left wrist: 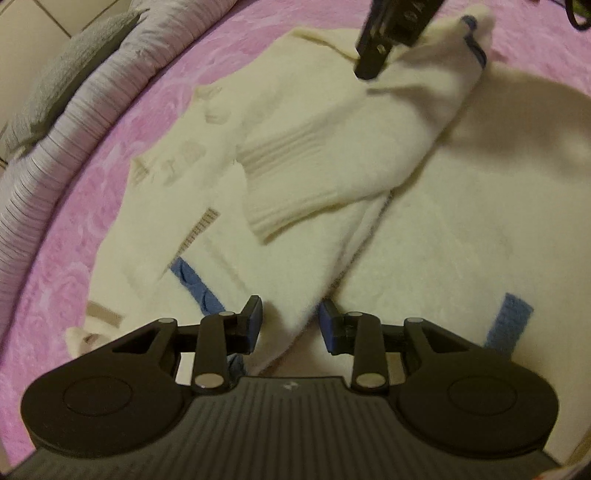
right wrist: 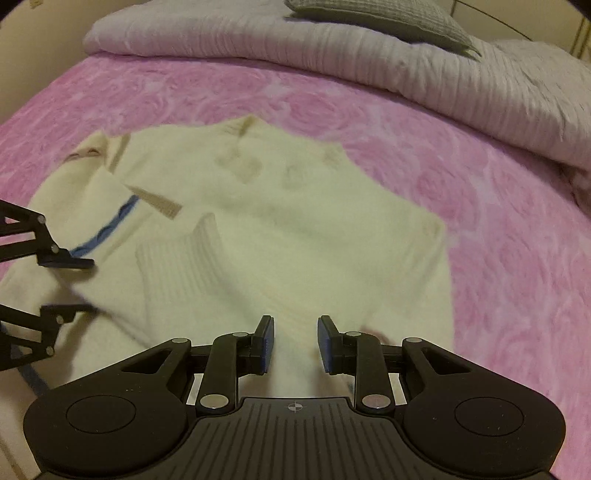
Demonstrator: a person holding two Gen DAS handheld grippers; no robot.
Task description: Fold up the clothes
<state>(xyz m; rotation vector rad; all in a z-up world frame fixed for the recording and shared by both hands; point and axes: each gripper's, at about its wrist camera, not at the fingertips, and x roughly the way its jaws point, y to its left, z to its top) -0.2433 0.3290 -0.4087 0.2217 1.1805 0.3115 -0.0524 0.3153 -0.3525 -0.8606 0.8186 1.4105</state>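
A pink rose-patterned bedspread (right wrist: 480, 206) is covering the bed and filling most of both views. A pale ribbed duvet (right wrist: 406, 70) is lying bunched along its far edge, with a grey knitted cushion (right wrist: 376, 18) resting on top of it.

A cream sweater (right wrist: 280, 229) is lying spread on the bedspread, partly folded, with faint beige block shapes across its chest and thin blue trim (right wrist: 107, 230) running along one edge. One sleeve (left wrist: 332, 155) is lying diagonally across the body of the garment, its ribbed cuff (left wrist: 280, 218) pointing toward the left gripper (the ribbing is showing clearly in the left wrist view). A short blue strip (left wrist: 509, 321) is sitting on the cream fabric to the right in that same view.

The left gripper (left wrist: 290, 325) is hovering low over the sweater, its jaws standing apart with a fold of cream fabric lying between the blue pads (left wrist: 255, 325), unpinched. The right gripper (right wrist: 295, 343) is sitting over the near edge of the sweater, its jaws likewise apart and holding nothing. In the left wrist view the right gripper's fingers are appearing at the top, close against the upper part of the sleeve; whether they are touching it is unclear.
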